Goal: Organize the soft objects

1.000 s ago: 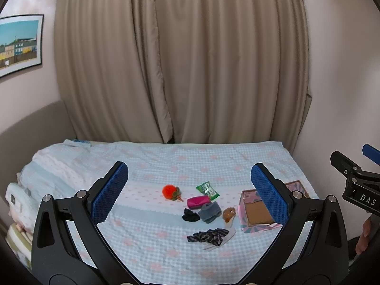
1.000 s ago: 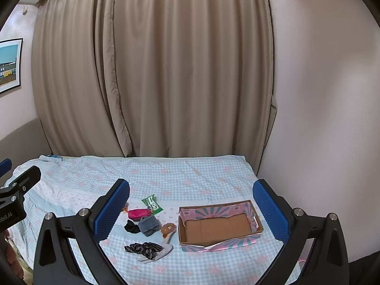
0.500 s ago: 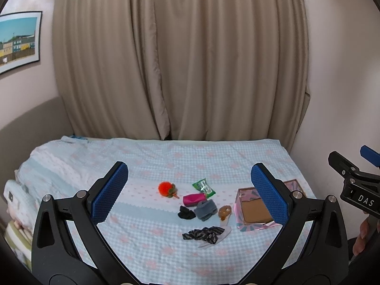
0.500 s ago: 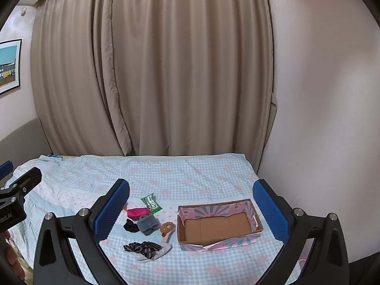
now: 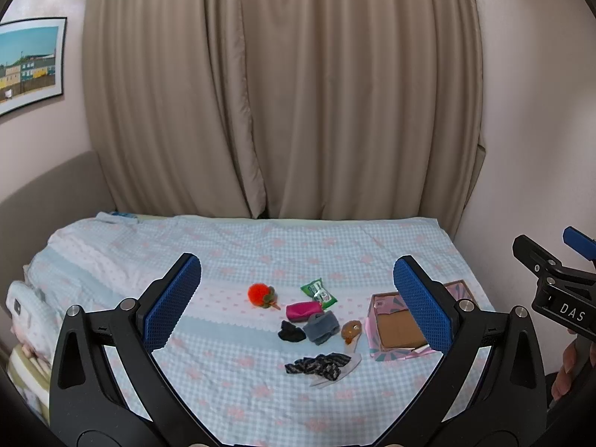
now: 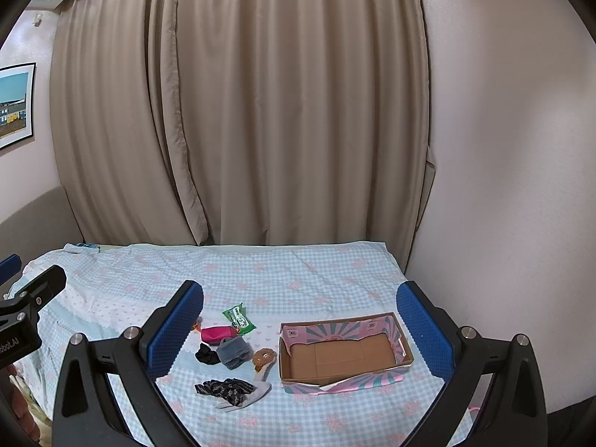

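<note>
Hovering above the bed [image 6: 298, 279], the left gripper [image 5: 298, 301] and right gripper [image 6: 300, 324] both gape wide, holding nothing. Socks [image 6: 232, 352], a patterned cloth [image 6: 227, 389] and an orange pompom [image 5: 259, 294] lie clustered left of the cardboard box [image 6: 342, 355].

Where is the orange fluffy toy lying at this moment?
In the left wrist view, the orange fluffy toy lies on the bed, leftmost of the small pile, beside the pink pouch.

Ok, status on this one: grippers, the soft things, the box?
Left gripper and right gripper open, holding nothing. Soft things loose on the bed. Box empty, unobstructed.
</note>
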Demonstrator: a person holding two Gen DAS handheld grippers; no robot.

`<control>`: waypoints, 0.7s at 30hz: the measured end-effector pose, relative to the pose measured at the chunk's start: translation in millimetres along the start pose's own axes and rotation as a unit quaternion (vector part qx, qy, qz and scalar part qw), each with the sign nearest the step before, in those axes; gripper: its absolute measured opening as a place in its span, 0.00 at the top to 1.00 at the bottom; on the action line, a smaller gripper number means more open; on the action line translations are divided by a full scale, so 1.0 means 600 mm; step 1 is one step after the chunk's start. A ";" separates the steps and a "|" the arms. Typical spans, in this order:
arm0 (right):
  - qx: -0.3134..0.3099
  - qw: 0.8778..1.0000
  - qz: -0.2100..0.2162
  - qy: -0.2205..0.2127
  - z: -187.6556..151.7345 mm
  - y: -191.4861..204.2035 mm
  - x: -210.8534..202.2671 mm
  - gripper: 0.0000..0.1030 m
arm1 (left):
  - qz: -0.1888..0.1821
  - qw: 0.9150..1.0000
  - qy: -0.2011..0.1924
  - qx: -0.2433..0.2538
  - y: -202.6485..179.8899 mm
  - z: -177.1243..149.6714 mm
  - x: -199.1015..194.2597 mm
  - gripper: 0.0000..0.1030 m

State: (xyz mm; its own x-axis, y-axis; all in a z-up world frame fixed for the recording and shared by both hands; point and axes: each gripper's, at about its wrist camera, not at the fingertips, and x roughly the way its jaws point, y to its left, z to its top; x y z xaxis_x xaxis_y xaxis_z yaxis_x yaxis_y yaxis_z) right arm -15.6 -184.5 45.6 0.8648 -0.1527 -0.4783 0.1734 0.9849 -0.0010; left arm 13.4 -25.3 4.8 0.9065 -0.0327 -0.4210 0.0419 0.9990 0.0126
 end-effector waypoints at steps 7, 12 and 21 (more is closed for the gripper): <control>0.000 1.000 0.001 0.002 0.002 -0.001 0.000 0.00 | -0.001 1.000 0.001 -0.001 -0.002 0.000 -0.001 0.00; 0.000 1.000 0.001 0.002 0.001 -0.002 0.000 0.00 | -0.001 1.000 0.001 -0.002 -0.004 0.000 -0.003 0.00; -0.004 1.000 0.001 0.008 0.006 -0.002 0.005 0.00 | 0.001 1.000 0.011 -0.009 -0.007 0.011 -0.006 0.00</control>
State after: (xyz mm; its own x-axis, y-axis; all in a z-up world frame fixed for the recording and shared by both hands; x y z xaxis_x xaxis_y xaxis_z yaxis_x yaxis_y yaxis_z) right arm -11.6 -186.6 47.5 0.8579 -0.1492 -0.4916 0.1675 0.9858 -0.0069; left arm 12.8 -29.3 12.0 0.8974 -0.0299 -0.4402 0.0323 0.9995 -0.0021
